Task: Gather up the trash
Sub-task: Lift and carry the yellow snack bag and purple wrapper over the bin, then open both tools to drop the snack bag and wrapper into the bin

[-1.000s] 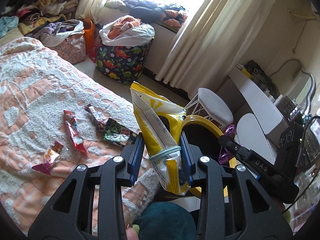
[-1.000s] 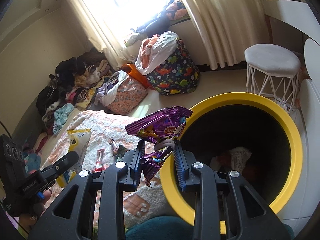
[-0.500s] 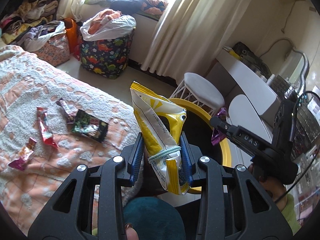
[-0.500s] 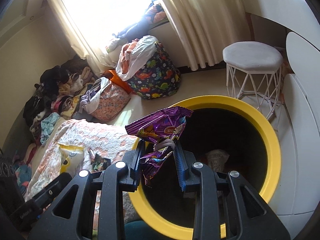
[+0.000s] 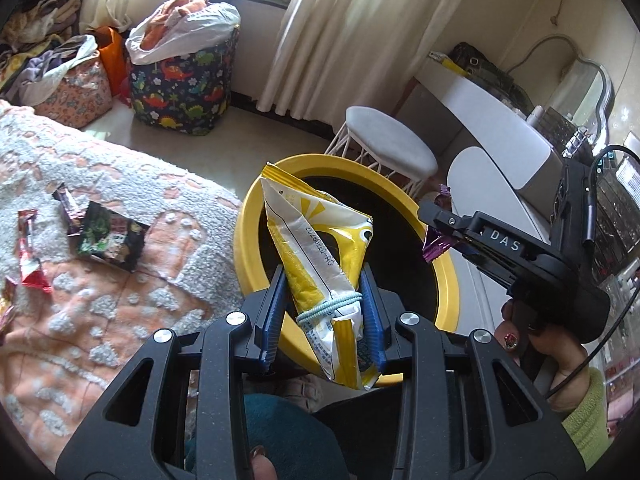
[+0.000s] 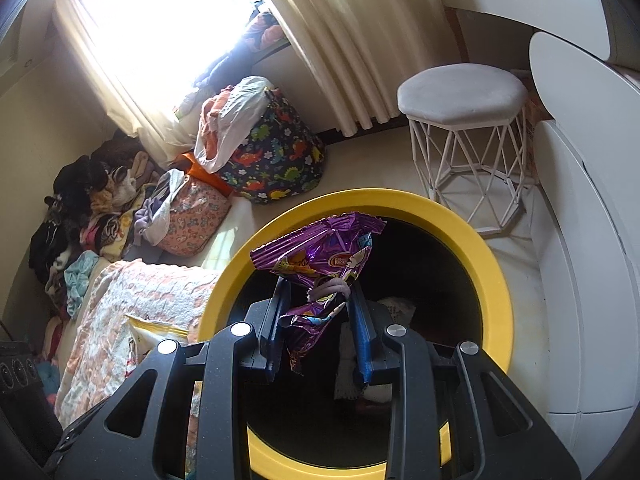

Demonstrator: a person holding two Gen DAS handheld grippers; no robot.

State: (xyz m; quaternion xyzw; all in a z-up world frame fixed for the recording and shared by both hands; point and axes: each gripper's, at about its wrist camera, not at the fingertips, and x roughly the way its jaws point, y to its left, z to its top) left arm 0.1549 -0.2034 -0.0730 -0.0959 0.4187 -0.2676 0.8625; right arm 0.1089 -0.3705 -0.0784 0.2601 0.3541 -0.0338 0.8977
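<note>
My left gripper [image 5: 323, 304] is shut on a yellow and white snack bag [image 5: 320, 256] and holds it upright over the near rim of the yellow bin [image 5: 244, 240]. My right gripper [image 6: 318, 312] is shut on a purple snack wrapper [image 6: 320, 252] and holds it above the dark mouth of the bin [image 6: 496, 280]. In the left wrist view the right gripper [image 5: 434, 226] reaches in from the right over the bin. Some crumpled trash [image 6: 394, 308] lies inside the bin. Several wrappers [image 5: 110, 236] lie on the bed.
The bed with a pink and white blanket [image 5: 100, 300] is to the left of the bin. A white stool [image 6: 464, 92] and white furniture [image 6: 580, 200] stand behind and right of it. A dinosaur-print bag [image 5: 184, 84] and clothes piles [image 6: 92, 200] sit by the window.
Both grippers have moved right from over the bed toward the bin. The purple wrapper now hangs over the bin's opening and the yellow bag over its near rim. Both stay gripped.
</note>
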